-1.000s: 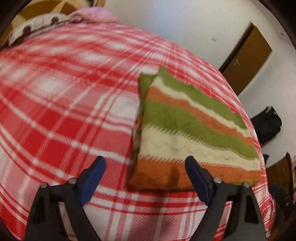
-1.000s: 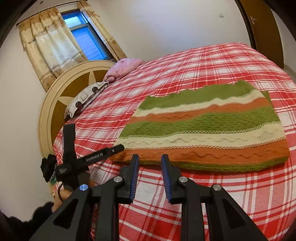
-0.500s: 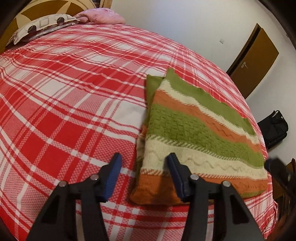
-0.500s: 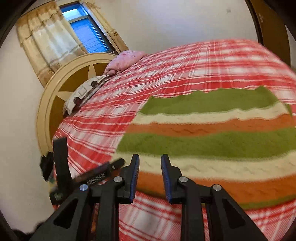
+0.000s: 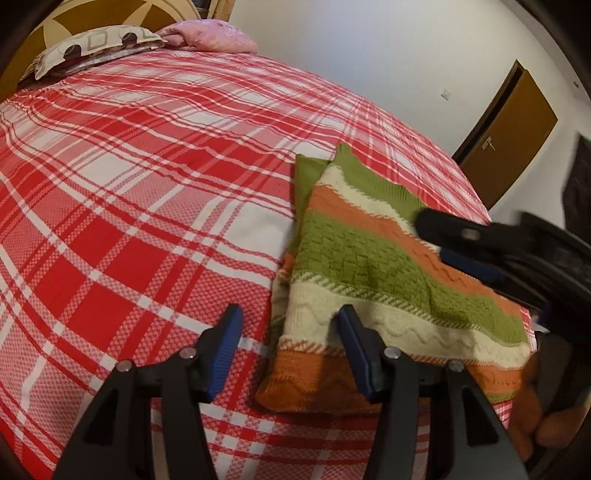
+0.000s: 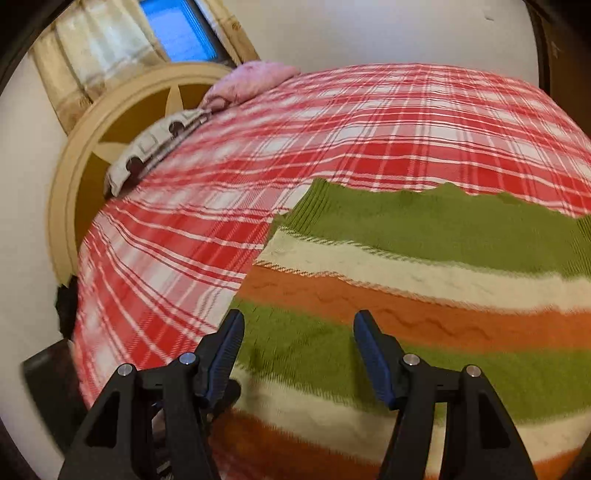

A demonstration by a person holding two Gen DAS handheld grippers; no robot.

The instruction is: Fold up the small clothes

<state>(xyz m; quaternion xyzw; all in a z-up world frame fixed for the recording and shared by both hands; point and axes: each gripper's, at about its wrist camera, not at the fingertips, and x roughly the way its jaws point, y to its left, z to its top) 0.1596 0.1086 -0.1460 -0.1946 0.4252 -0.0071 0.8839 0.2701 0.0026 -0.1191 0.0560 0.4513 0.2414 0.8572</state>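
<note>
A folded knit sweater [image 5: 369, 258] with green, cream and orange stripes lies flat on the red plaid bed cover [image 5: 147, 184]. My left gripper [image 5: 288, 325] is open and empty, straddling the sweater's near left corner, its right finger over the cream stripe. My right gripper [image 6: 299, 328] is open and empty, low over the sweater [image 6: 424, 295] above its lower green stripe. The right gripper also shows in the left wrist view [image 5: 480, 251], over the sweater's right side.
Pillows [image 5: 92, 44] and a pink cushion [image 5: 210, 37] lie by the round headboard [image 6: 92, 140] at the far end. A brown door [image 5: 506, 147] stands past the bed. A curtained window [image 6: 177, 33] is behind the headboard.
Both grippers moved in over the sweater. The right gripper opened from nearly shut. The left gripper narrowed, then widened a little over the corner.
</note>
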